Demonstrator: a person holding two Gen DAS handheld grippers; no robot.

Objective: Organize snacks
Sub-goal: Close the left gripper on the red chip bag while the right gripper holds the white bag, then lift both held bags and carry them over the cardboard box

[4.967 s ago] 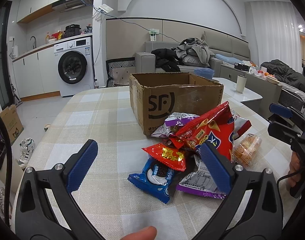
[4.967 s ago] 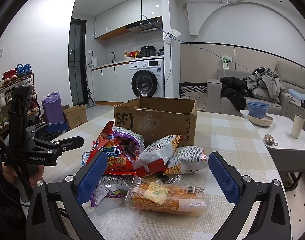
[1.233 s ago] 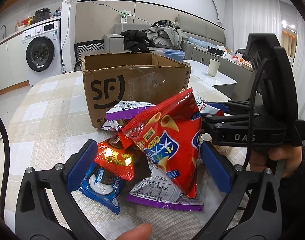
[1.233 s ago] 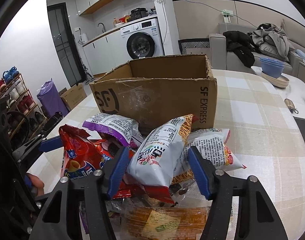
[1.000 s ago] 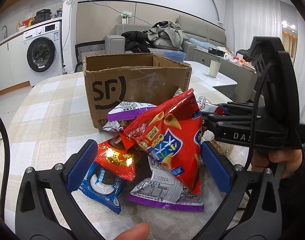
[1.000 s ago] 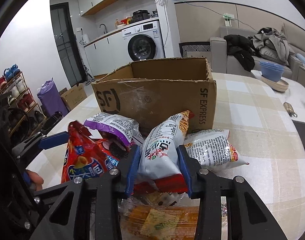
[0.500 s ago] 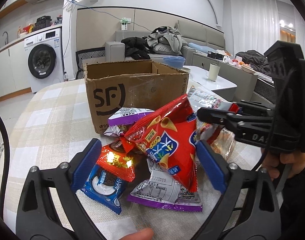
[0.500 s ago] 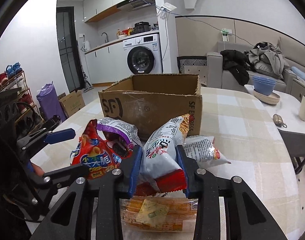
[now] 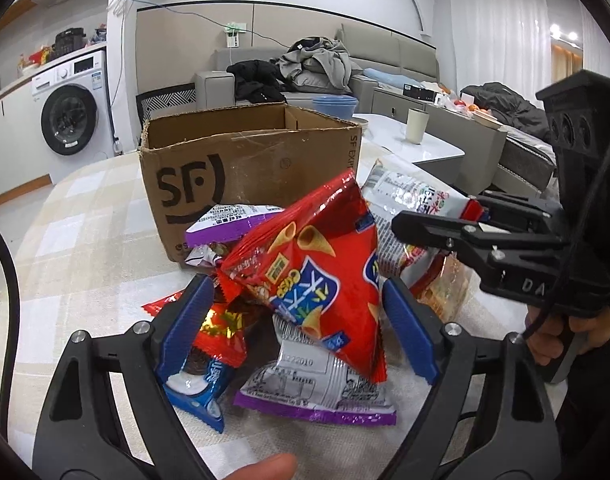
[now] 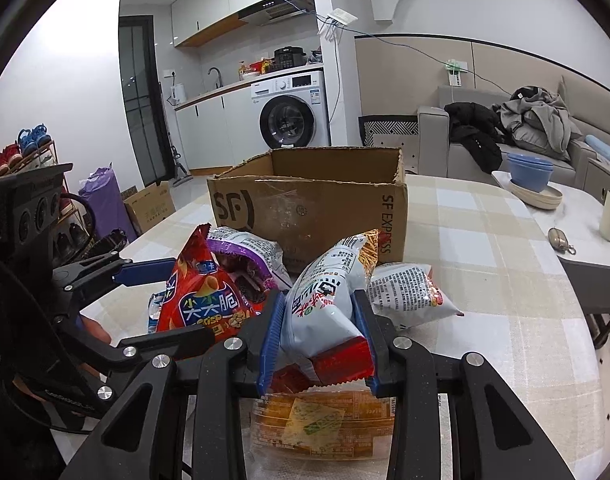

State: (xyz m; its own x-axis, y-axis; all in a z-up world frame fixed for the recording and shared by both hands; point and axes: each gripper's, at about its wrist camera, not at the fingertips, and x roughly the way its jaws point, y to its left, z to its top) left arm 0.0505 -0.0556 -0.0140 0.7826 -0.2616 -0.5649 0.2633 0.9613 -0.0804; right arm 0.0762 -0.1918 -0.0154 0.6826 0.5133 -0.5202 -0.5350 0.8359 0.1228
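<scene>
The right gripper (image 10: 319, 332) pinches the lower end of a white snack bag (image 10: 325, 296) standing upright, the cardboard box (image 10: 317, 208) straight ahead, while the left gripper (image 9: 297, 328), jaws just closing, brackets a red chip bag (image 9: 309, 276), seemingly without touching it.

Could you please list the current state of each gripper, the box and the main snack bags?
Right gripper: shut on white noodle-snack bag.
Left gripper: jaws closing around red cone-snack bag, not yet gripping.
Brown cardboard box: open-topped, upright.
Purple-edged bag: lying flat.
</scene>
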